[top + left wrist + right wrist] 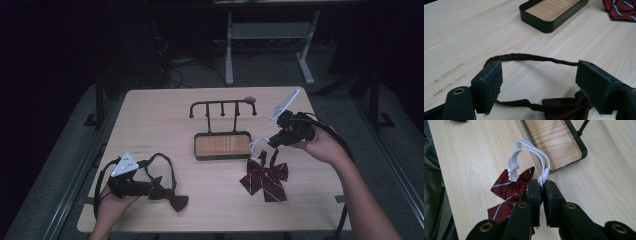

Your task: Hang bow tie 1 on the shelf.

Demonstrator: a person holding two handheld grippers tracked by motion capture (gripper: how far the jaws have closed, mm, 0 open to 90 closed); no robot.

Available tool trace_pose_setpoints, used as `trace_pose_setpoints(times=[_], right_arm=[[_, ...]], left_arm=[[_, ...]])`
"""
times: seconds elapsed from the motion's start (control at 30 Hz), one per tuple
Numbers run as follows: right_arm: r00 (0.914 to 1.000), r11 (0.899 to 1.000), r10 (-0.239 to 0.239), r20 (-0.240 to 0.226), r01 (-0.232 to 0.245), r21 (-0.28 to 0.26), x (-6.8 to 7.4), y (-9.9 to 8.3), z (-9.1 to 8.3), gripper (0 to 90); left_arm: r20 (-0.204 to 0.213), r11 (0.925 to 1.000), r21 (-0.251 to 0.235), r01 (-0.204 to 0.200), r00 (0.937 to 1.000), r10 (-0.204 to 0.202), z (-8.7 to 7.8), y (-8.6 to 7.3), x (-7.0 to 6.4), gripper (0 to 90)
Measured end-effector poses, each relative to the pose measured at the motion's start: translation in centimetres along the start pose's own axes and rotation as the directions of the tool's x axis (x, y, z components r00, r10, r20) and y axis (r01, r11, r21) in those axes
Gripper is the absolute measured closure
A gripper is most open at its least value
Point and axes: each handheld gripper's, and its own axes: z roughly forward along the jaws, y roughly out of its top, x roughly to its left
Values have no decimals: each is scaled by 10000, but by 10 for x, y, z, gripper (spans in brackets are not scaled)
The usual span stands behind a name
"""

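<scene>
A dark bow tie (172, 197) (564, 106) lies near the table's front left, its thin strap (162, 160) (529, 57) looped behind it. My left gripper (150, 187) (539, 75) stands open low over it, one jaw on each side of the loop, holding nothing. A red striped bow tie (265, 177) (509, 187) lies right of centre. Its white elastic strap (257, 147) (524, 147) is lifted, with my right gripper (272, 142) (541, 185) shut on it. A black hook rack (222, 105) rises from a wood-lined tray (222, 156) (584, 150) at mid-table.
The light wooden table (150, 120) has bare room at the back left. A small round brown cap (250, 100) sits near the far edge behind the rack. White desk legs (229, 50) and cables stand on the dark floor beyond.
</scene>
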Motion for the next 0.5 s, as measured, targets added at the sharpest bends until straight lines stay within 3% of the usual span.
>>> trace_pose_setpoints(times=[0.33, 0.5], right_arm=[[10000, 9995, -48, 58, 50, -326, -3, 6, -9, 838], [9997, 9973, 142, 180, -129, -719, -6, 5, -23, 839]], left_arm=[[0, 9999, -19, -132, 9999, 132, 1, 2, 0, 220], [89, 9999, 31, -154, 9998, 154, 3, 3, 0, 220]])
